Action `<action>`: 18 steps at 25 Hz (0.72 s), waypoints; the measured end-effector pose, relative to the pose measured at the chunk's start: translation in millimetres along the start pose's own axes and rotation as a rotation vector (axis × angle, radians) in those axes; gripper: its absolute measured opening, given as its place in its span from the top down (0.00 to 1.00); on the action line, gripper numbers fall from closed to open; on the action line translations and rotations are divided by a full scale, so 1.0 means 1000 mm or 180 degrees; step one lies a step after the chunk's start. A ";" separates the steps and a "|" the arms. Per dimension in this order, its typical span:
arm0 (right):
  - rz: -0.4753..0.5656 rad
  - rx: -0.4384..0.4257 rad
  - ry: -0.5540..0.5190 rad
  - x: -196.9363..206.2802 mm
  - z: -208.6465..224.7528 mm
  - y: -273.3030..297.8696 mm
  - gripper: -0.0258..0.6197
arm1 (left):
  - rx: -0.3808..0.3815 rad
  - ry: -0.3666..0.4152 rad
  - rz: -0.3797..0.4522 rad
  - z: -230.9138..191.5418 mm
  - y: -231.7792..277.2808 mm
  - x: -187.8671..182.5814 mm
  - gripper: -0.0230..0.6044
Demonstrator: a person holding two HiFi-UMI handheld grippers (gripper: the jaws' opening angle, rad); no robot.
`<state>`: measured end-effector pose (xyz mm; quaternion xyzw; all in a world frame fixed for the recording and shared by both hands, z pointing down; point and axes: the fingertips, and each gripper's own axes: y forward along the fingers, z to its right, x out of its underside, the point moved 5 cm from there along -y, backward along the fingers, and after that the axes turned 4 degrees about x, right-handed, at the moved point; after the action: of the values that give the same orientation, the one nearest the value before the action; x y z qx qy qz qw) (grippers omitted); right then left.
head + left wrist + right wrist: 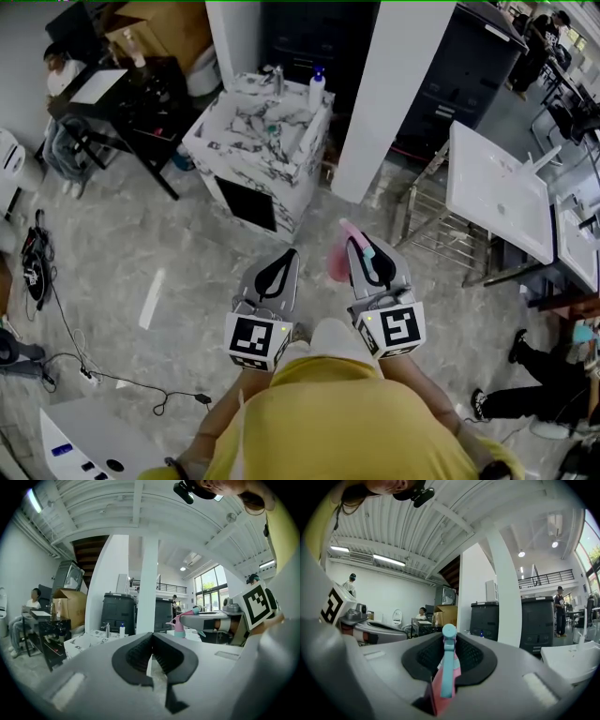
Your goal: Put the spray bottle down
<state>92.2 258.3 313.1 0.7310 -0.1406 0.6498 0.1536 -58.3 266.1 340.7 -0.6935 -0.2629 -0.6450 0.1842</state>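
The spray bottle (337, 262) is pink with a teal trigger and nozzle. It sits between the jaws of my right gripper (362, 251), which is shut on it and held level over the floor. In the right gripper view the bottle (447, 671) runs up the gap between the black pads, its teal head at the tips of the gripper (449, 638). My left gripper (285, 260) is alongside to the left, shut and empty; its pads meet in the left gripper view (151, 640), where the bottle (180, 626) shows to the right.
Ahead stands a marble-patterned sink cabinet (246, 153) with a tap and a white blue-capped bottle (317, 91). A white pillar (394, 94) rises right of it. White basins on metal racks (497, 187) stand at the right, a black table (141, 103) at the left. People sit nearby.
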 end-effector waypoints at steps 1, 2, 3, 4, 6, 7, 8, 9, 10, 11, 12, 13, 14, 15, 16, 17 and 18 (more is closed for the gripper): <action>-0.0004 0.0001 -0.0002 0.000 0.000 0.005 0.86 | -0.0001 -0.0007 -0.0001 -0.004 0.002 0.000 0.97; -0.0005 0.0000 -0.0002 0.000 0.000 0.010 0.86 | -0.0004 -0.0017 -0.0002 -0.009 0.004 0.000 0.97; -0.0005 -0.0002 0.0000 0.000 0.000 0.015 0.86 | -0.0005 -0.0031 -0.0003 -0.013 0.007 0.001 0.97; -0.0004 -0.0007 0.0000 -0.001 0.001 0.020 0.86 | -0.0006 -0.0045 -0.0005 -0.017 0.009 0.001 0.97; 0.0003 -0.0018 0.0002 0.000 0.002 0.031 0.86 | -0.0008 -0.0051 -0.0008 -0.025 0.016 0.002 0.97; 0.0009 -0.0022 0.0008 0.000 0.004 0.038 0.86 | -0.0008 -0.0046 -0.0004 -0.029 0.019 0.001 0.97; 0.0021 -0.0025 0.0013 0.000 0.005 0.045 0.86 | -0.0008 -0.0039 0.0003 -0.033 0.024 0.000 0.97; 0.0040 -0.0028 0.0015 0.000 0.007 0.052 0.86 | -0.0009 -0.0031 0.0012 -0.038 0.028 -0.001 0.97; 0.0063 -0.0030 0.0015 0.000 0.009 0.060 0.86 | -0.0010 -0.0022 0.0022 -0.044 0.033 -0.002 0.97; 0.0087 -0.0032 0.0013 -0.001 0.011 0.068 0.86 | -0.0010 -0.0012 0.0032 -0.049 0.038 -0.003 0.97; 0.0113 -0.0036 0.0008 -0.002 0.013 0.076 0.86 | -0.0009 -0.0003 0.0036 -0.055 0.043 -0.003 0.97; 0.0138 -0.0041 0.0003 -0.002 0.015 0.085 0.86 | -0.0008 0.0004 0.0037 -0.061 0.049 -0.004 0.97; 0.0159 -0.0049 0.0000 -0.002 0.018 0.094 0.86 | -0.0010 0.0009 0.0038 -0.067 0.055 -0.004 0.97; 0.0178 -0.0057 -0.0003 -0.002 0.020 0.103 0.86 | -0.0016 0.0014 0.0043 -0.073 0.061 -0.004 0.97; 0.0194 -0.0064 -0.0005 -0.001 0.023 0.112 0.86 | -0.0023 0.0015 0.0051 -0.079 0.068 -0.004 0.97; 0.0207 -0.0071 -0.0005 0.000 0.026 0.123 0.86 | -0.0030 0.0012 0.0061 -0.086 0.075 -0.004 0.97; 0.0213 -0.0077 0.0002 0.001 0.030 0.134 0.86 | -0.0038 0.0007 0.0065 -0.094 0.084 -0.004 0.97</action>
<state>65.0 123.4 316.5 0.7238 -0.1727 0.6531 0.1407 -82.7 143.5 352.8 -0.6965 -0.2518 -0.6454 0.1870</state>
